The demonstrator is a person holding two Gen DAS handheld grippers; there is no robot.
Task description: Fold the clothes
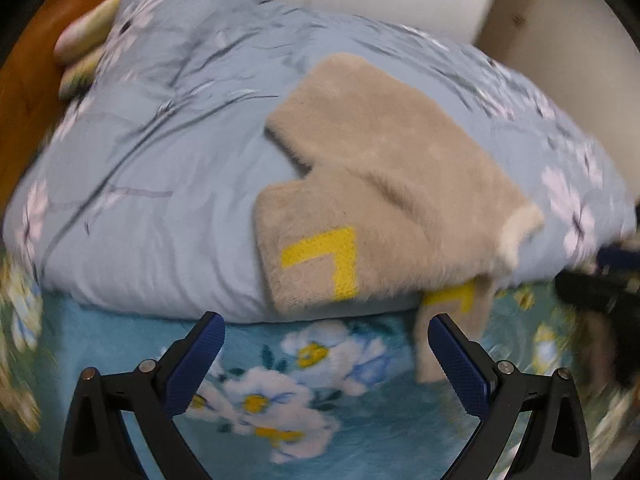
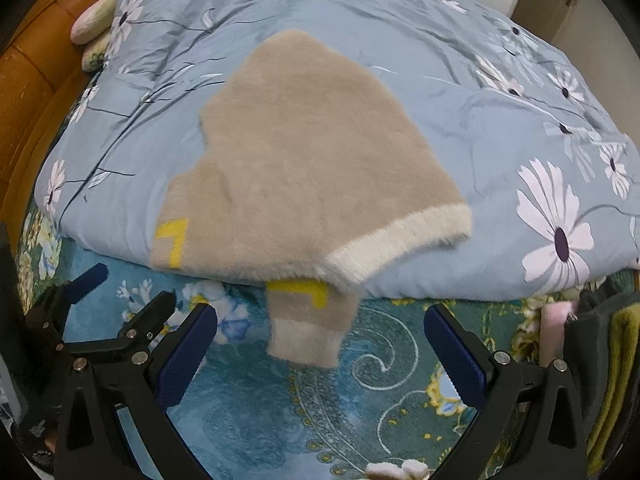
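The beige sweater (image 2: 304,168) lies partly folded on the blue flowered quilt (image 2: 460,120), one sleeve (image 2: 308,328) hanging off the quilt's near edge onto the teal blanket (image 2: 360,400). Both the left gripper (image 1: 326,336) and right gripper (image 2: 320,328) hover just short of it, jaws apart and empty. I judge the folding midway: next comes tucking that loose sleeve onto the body, pinching its cuff squarely.
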